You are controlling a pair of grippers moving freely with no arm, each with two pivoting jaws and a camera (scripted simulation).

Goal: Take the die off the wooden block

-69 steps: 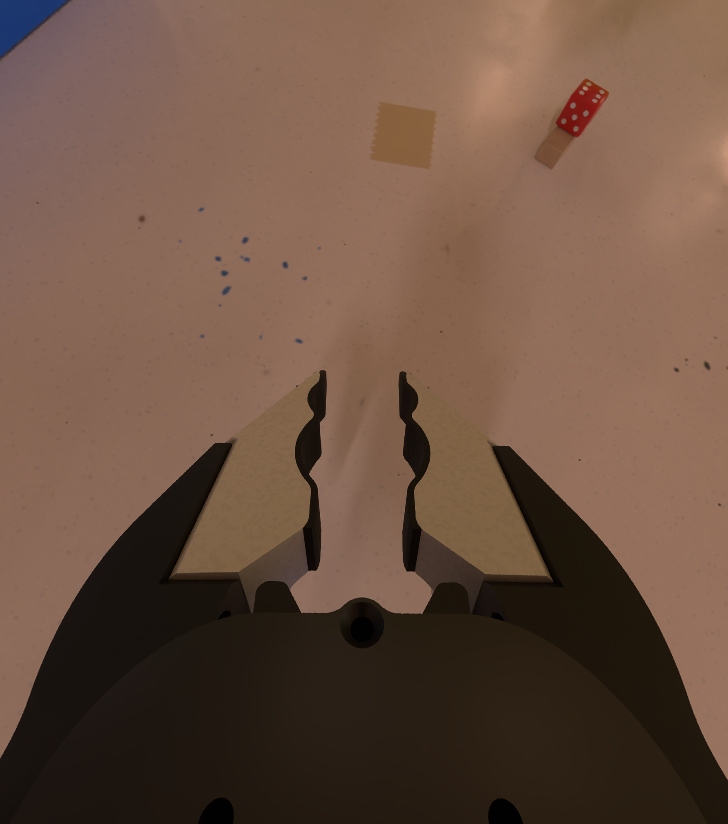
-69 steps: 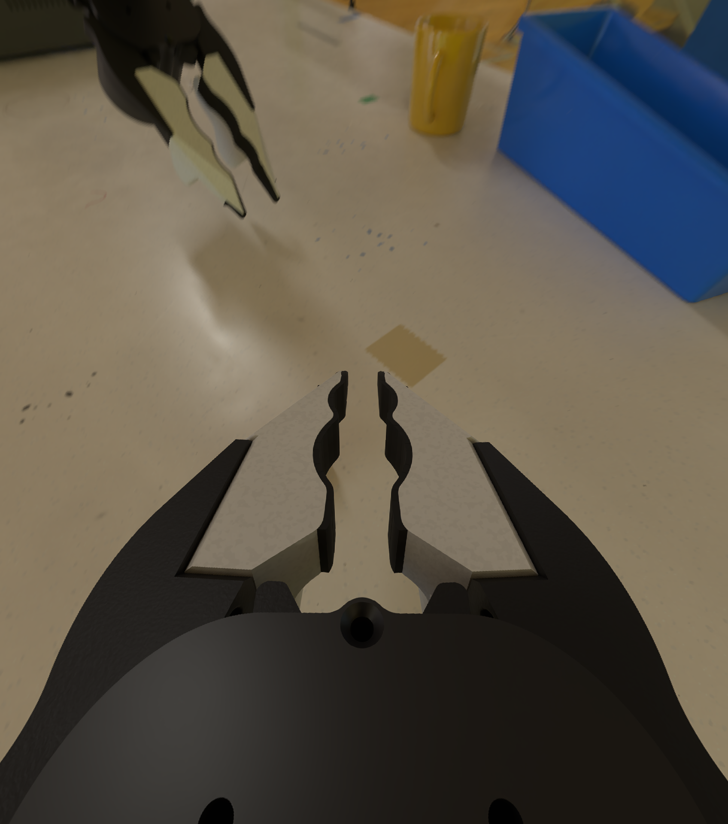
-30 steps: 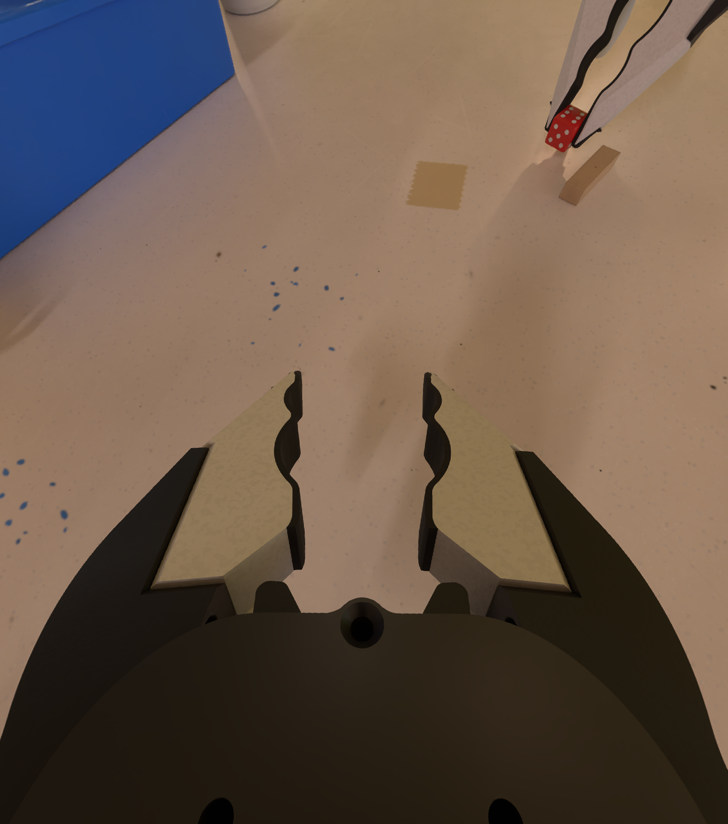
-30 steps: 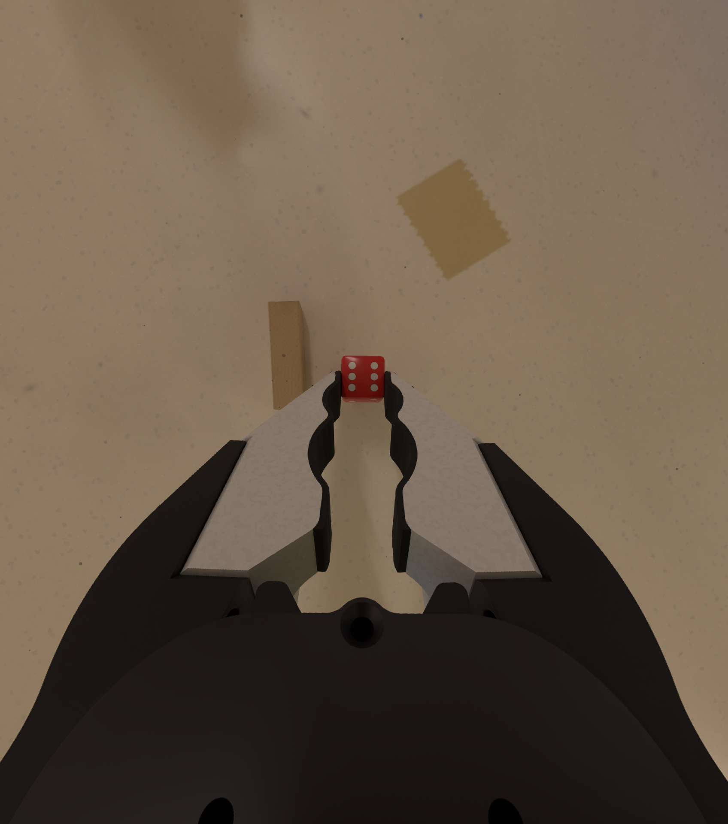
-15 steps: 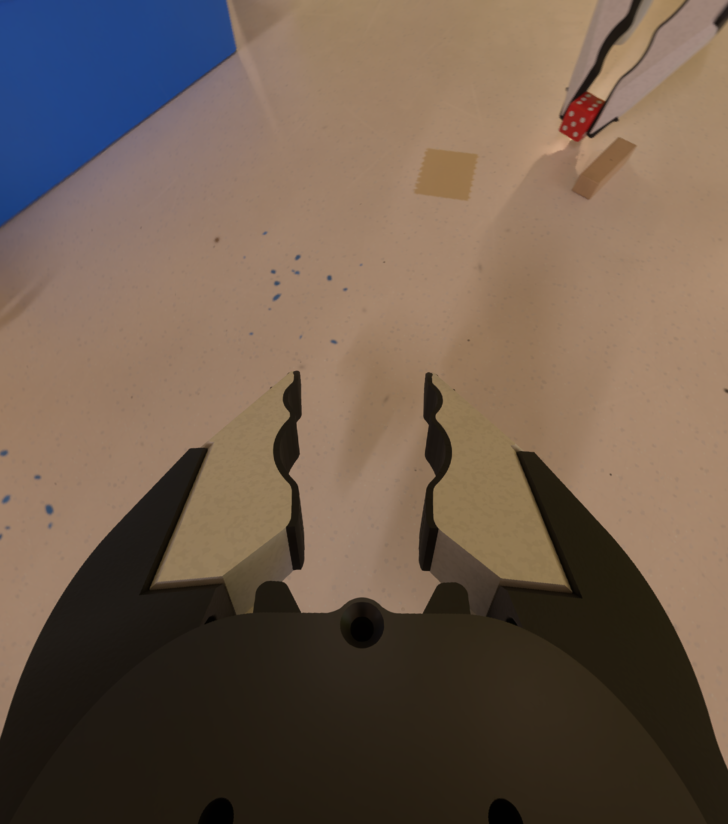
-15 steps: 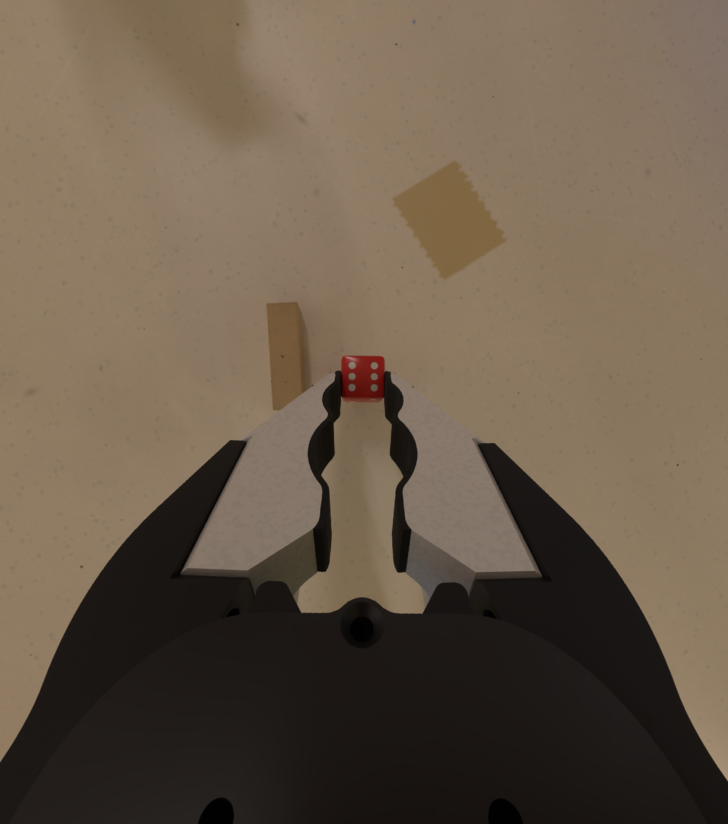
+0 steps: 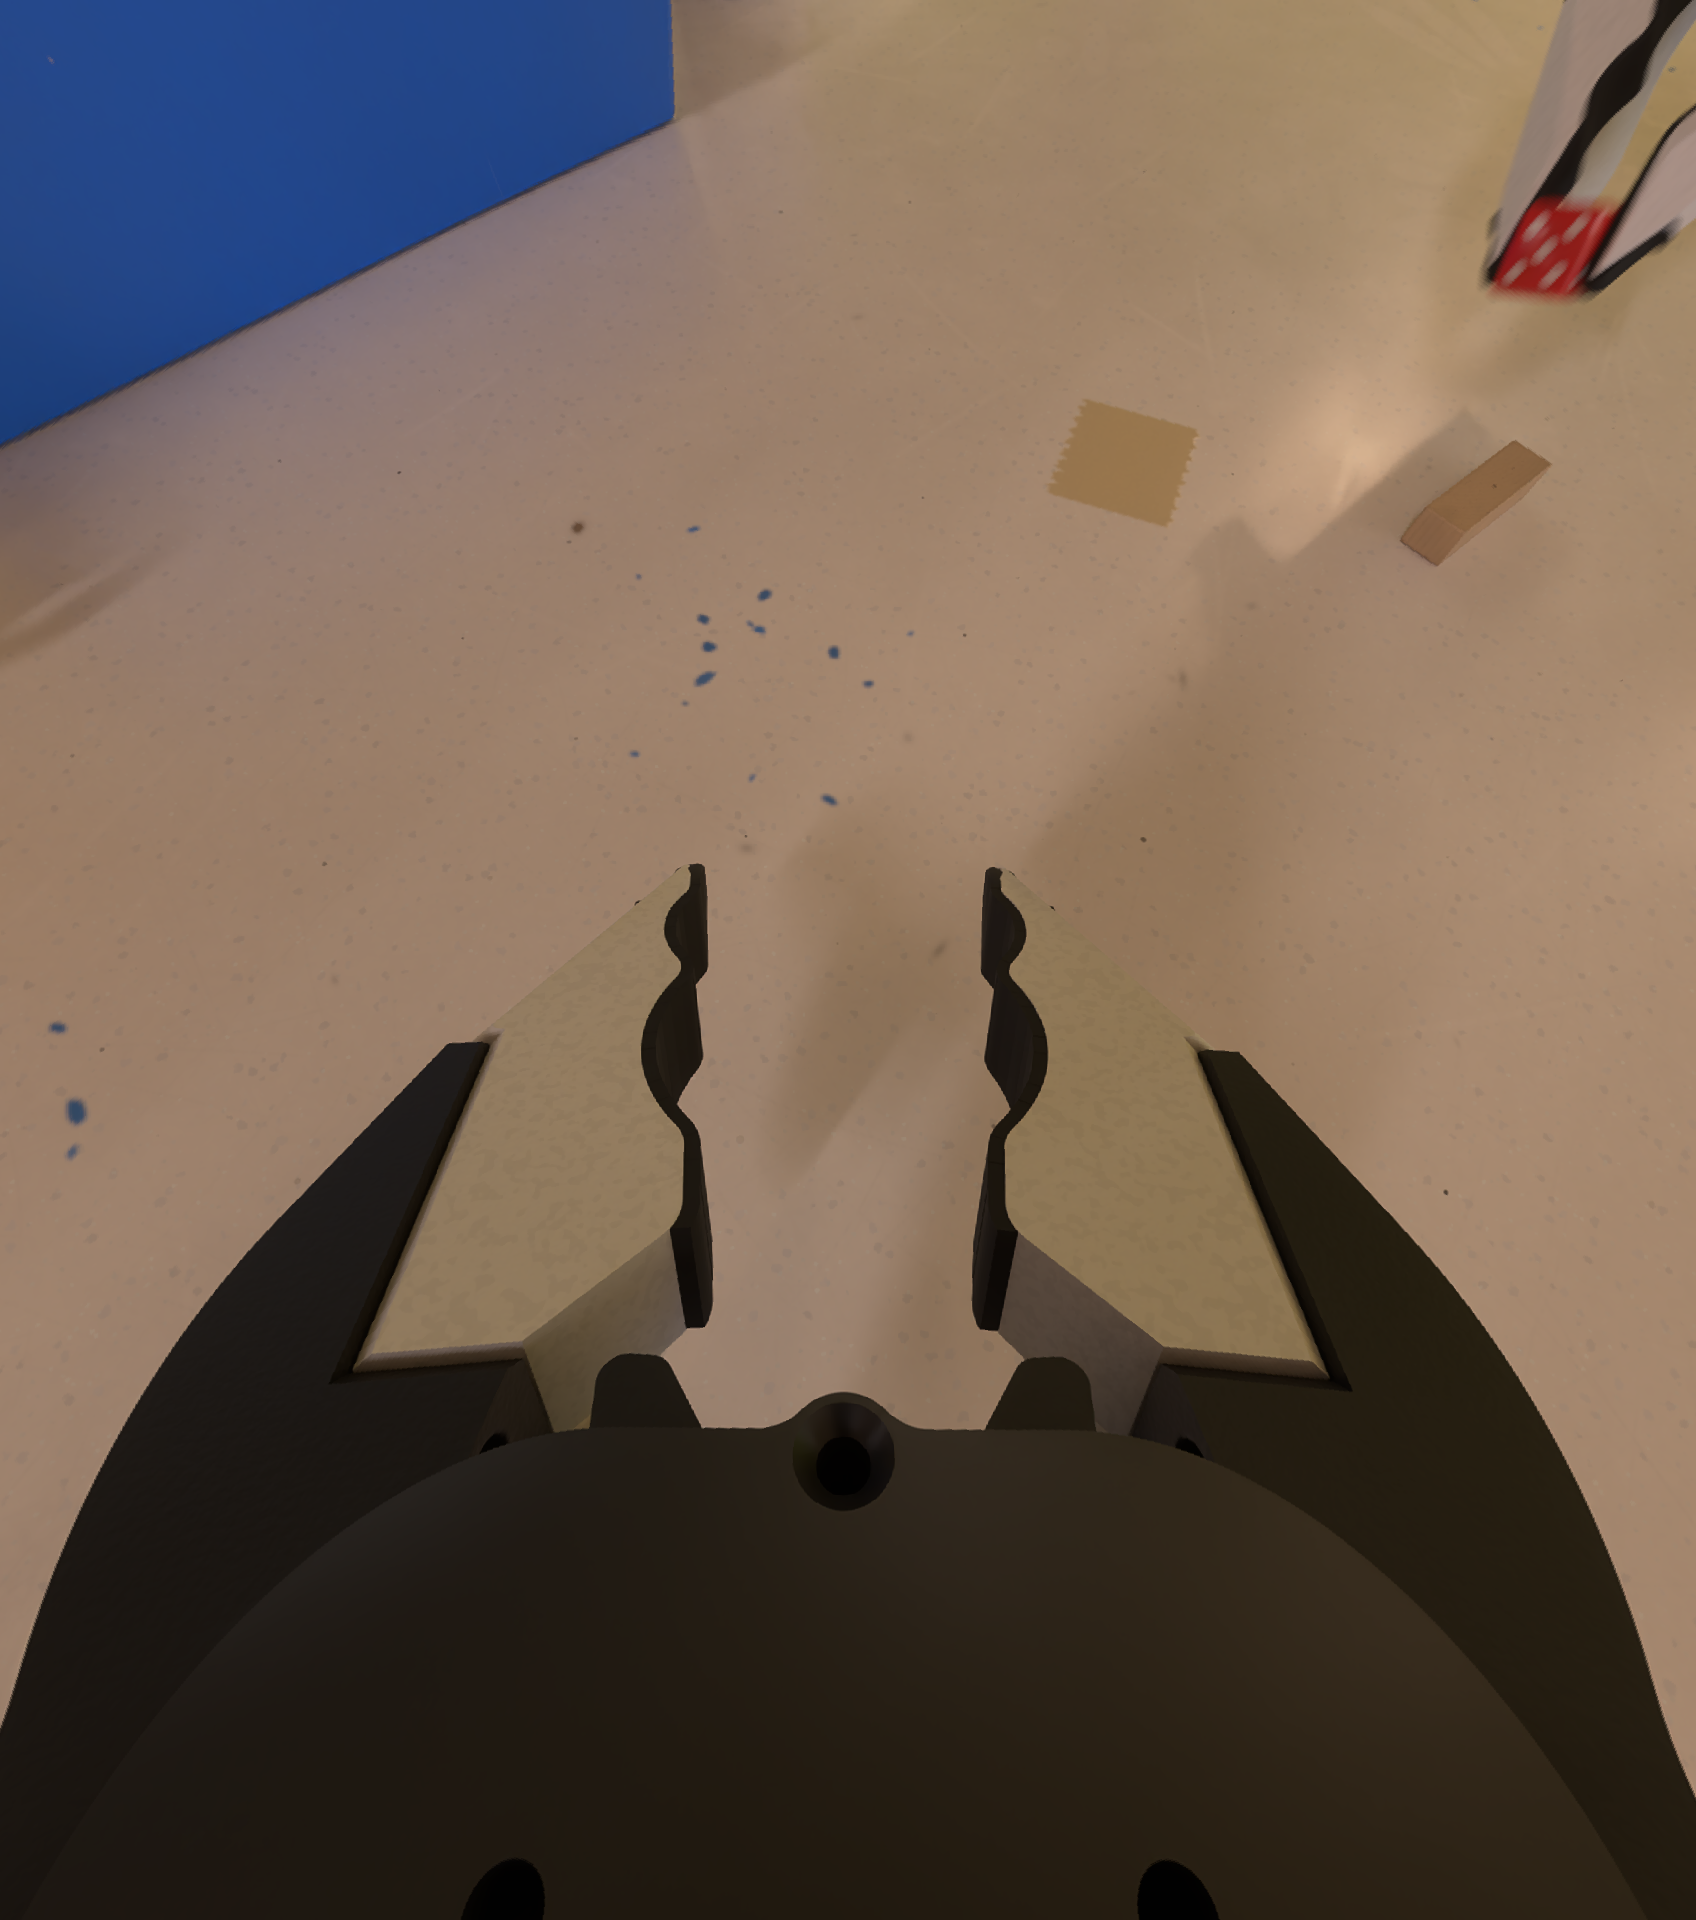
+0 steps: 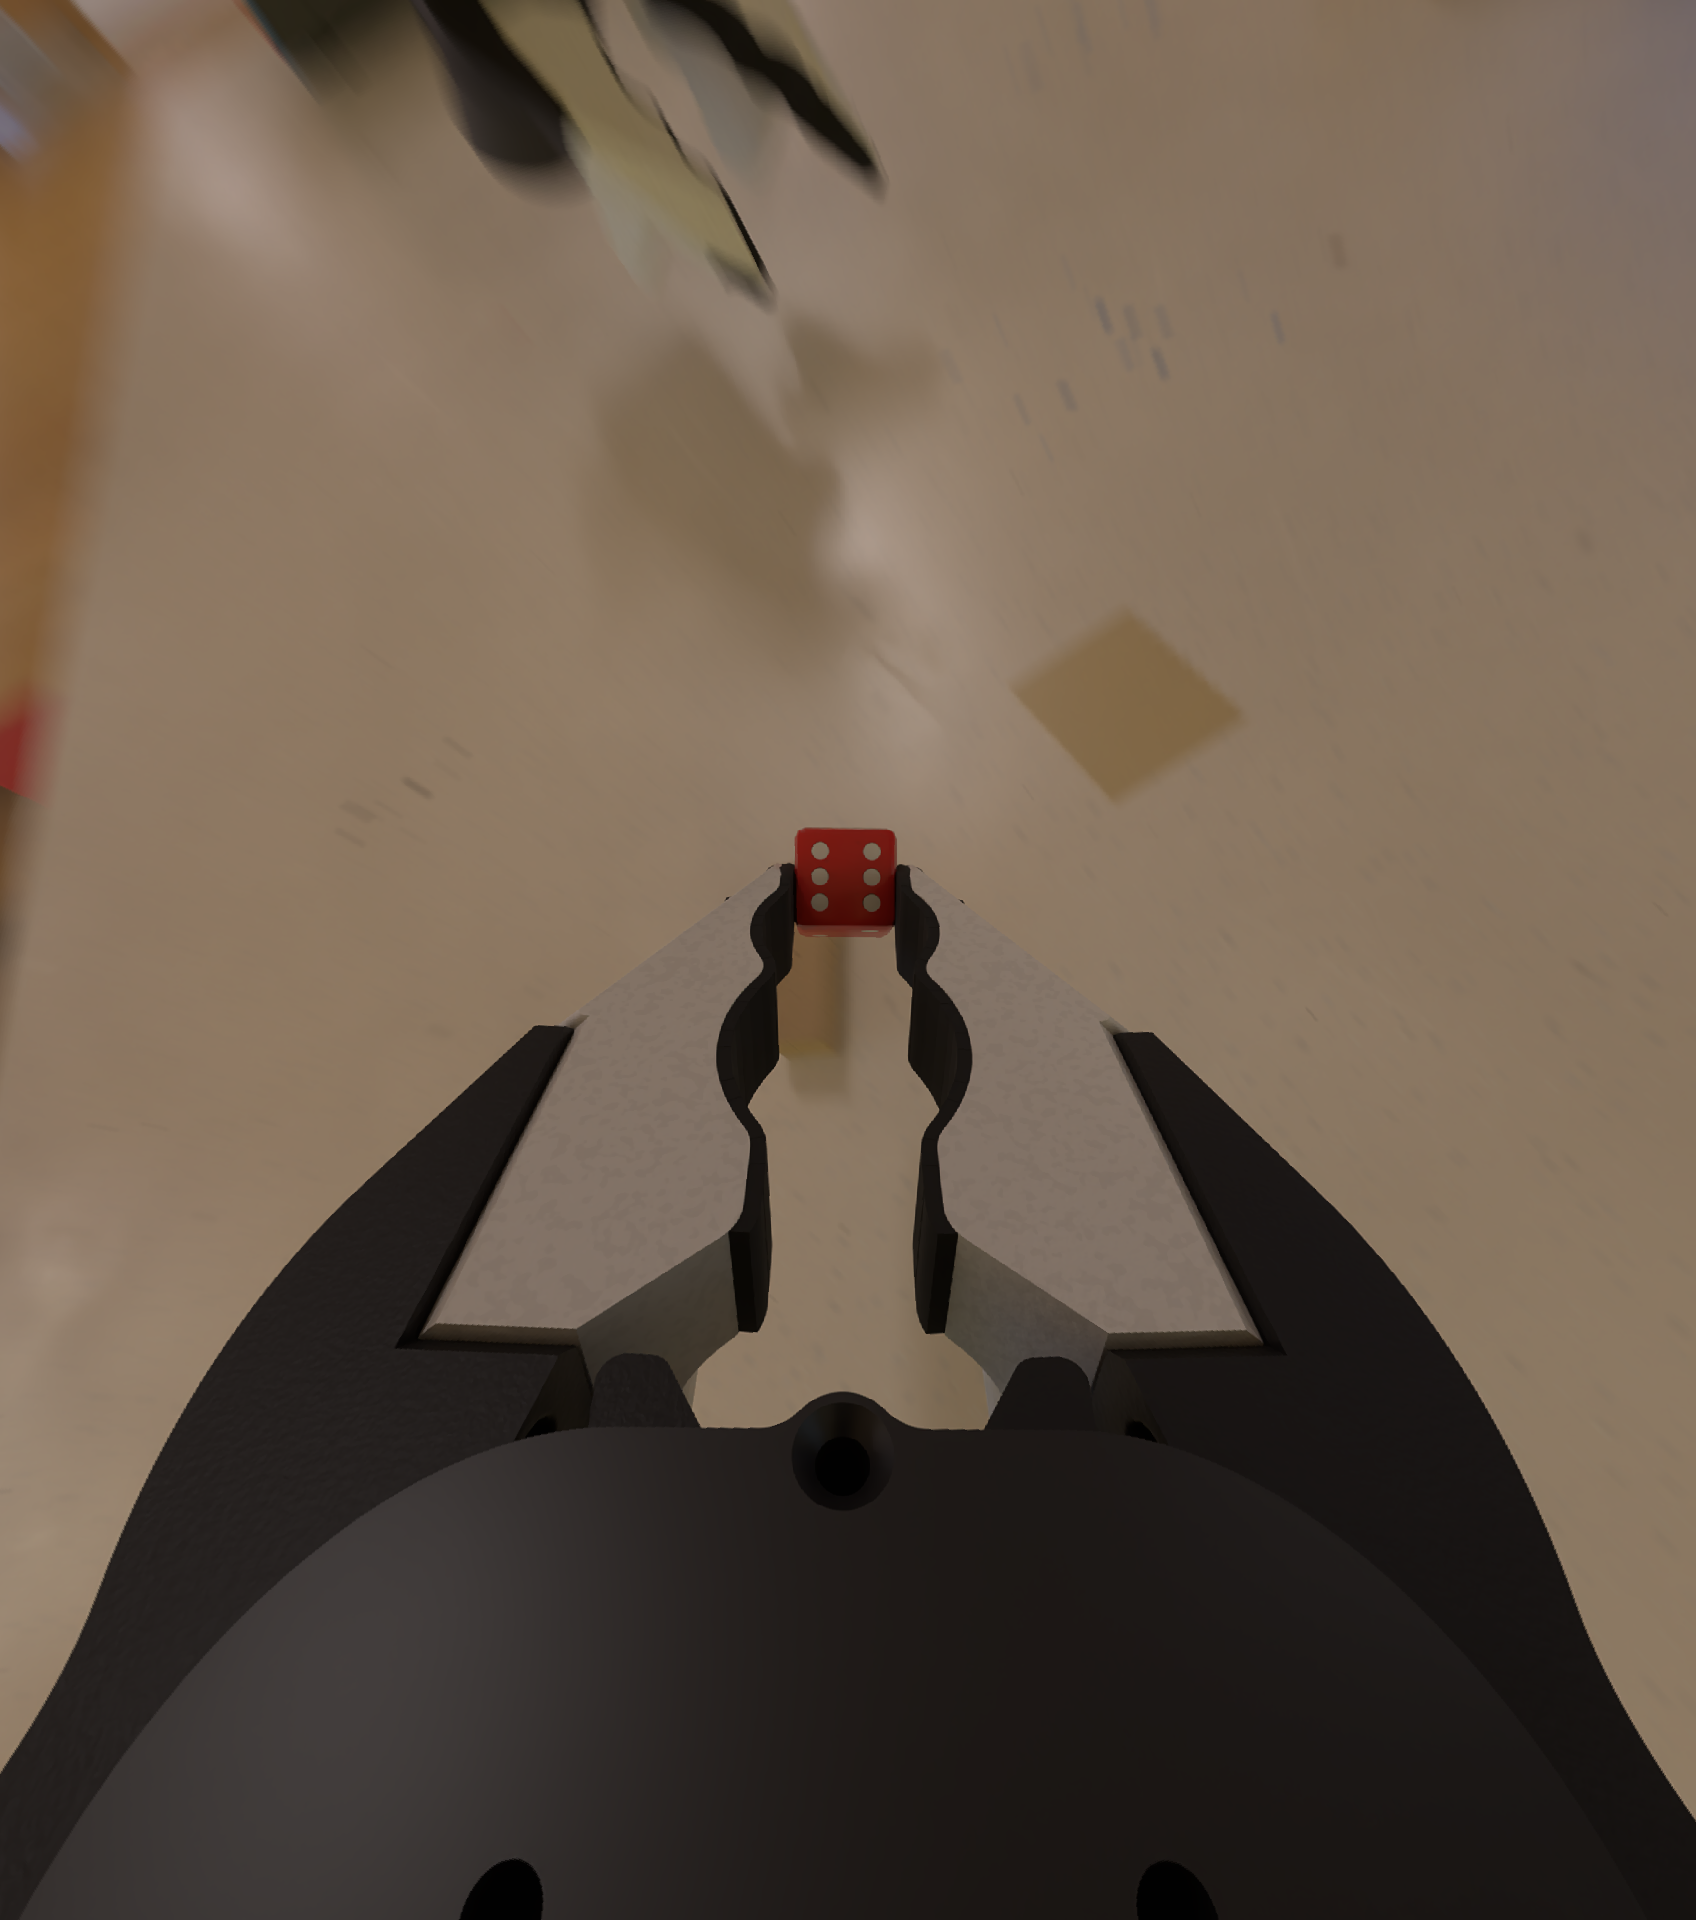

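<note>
Six white pips face up on the red die (image 8: 845, 876), pinched in the right jaws; left jaws wide.

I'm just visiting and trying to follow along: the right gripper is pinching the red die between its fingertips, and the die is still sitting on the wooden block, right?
Not quite. The right gripper does pinch the red die between its fingertips, but the die is off the wooden block. The left wrist view shows the die held up in the air while the block lies alone on the table.
</note>
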